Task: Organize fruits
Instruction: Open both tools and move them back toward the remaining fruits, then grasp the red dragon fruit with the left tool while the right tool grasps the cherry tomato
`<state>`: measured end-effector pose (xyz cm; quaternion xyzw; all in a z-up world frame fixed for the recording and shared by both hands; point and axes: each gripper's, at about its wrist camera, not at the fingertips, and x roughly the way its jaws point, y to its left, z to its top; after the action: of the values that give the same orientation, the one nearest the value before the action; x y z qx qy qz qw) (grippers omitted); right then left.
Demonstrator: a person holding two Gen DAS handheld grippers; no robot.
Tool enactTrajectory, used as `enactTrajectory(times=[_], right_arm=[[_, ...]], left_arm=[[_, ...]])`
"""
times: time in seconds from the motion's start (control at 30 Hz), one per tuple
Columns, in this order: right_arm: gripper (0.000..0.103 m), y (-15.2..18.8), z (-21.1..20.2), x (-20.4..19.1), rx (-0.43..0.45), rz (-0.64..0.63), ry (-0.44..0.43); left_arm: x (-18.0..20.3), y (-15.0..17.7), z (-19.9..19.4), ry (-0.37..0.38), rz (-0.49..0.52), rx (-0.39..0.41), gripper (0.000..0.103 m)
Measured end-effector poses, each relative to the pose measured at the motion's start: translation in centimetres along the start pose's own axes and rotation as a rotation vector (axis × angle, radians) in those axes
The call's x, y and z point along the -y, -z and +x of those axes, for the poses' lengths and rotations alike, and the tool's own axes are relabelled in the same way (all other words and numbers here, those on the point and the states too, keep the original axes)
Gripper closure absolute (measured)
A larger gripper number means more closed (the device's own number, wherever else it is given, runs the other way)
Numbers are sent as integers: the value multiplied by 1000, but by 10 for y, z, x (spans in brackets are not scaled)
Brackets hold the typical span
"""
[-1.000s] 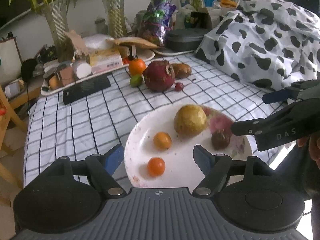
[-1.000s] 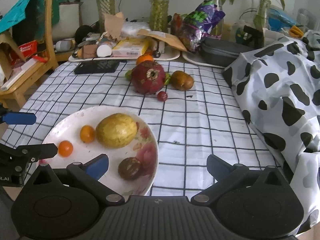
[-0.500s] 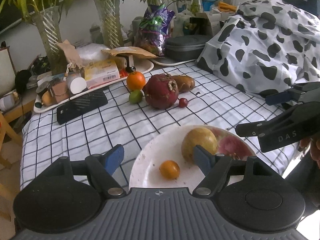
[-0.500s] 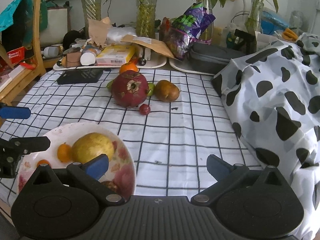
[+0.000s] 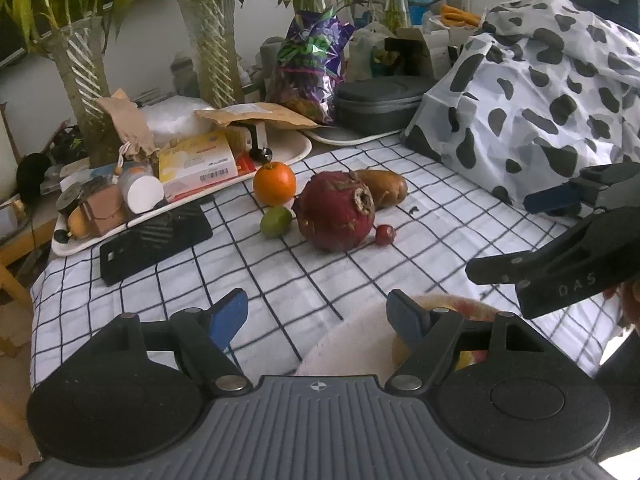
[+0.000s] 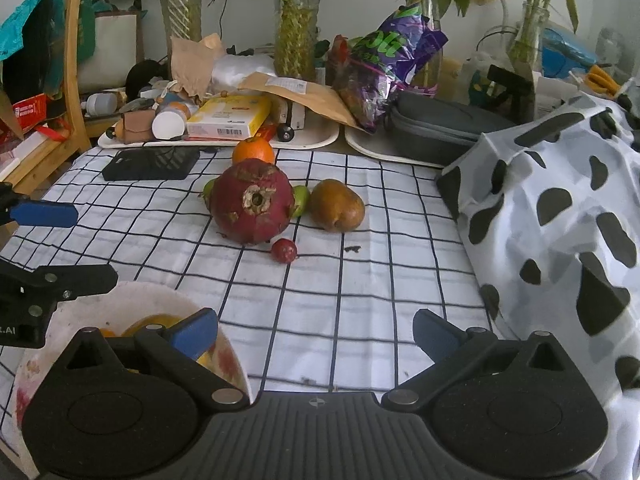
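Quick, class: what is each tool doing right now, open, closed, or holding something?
Left tool: open, holding nothing.
Right tool: open, holding nothing.

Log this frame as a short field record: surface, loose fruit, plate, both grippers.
surface: checked tablecloth
loose fruit: pomegranate, orange, brown pear, lime, small red fruit
plate: white plate at near edge, holding fruit, mostly hidden by the grippers
left gripper: open, empty
right gripper: open, empty
clutter: tray of boxes behind the fruit
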<state>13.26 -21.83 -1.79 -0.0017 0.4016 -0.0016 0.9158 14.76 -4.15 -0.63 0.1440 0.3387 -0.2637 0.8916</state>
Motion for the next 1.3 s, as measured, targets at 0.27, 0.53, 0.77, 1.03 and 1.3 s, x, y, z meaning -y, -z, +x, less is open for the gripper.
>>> enactTrajectory(times=[0.27, 0.53, 0.77, 1.03, 1.3], right_arm=[[5, -16, 21, 4, -11, -18, -12], [14, -29, 44, -2, -33, -77, -46], [22, -39, 65, -8, -53, -123, -81], [43, -47, 91, -15, -90, -191, -106], [62, -48, 109, -19, -95, -256, -138]], left_arm=[[-12, -13, 25, 37, -9, -29, 28], [-29, -25, 46, 40, -32, -49, 27], [-41, -30, 62, 38, -35, -71, 27], [-51, -32, 72, 39, -49, -86, 26], [-50, -34, 72, 58, -58, -76, 26]])
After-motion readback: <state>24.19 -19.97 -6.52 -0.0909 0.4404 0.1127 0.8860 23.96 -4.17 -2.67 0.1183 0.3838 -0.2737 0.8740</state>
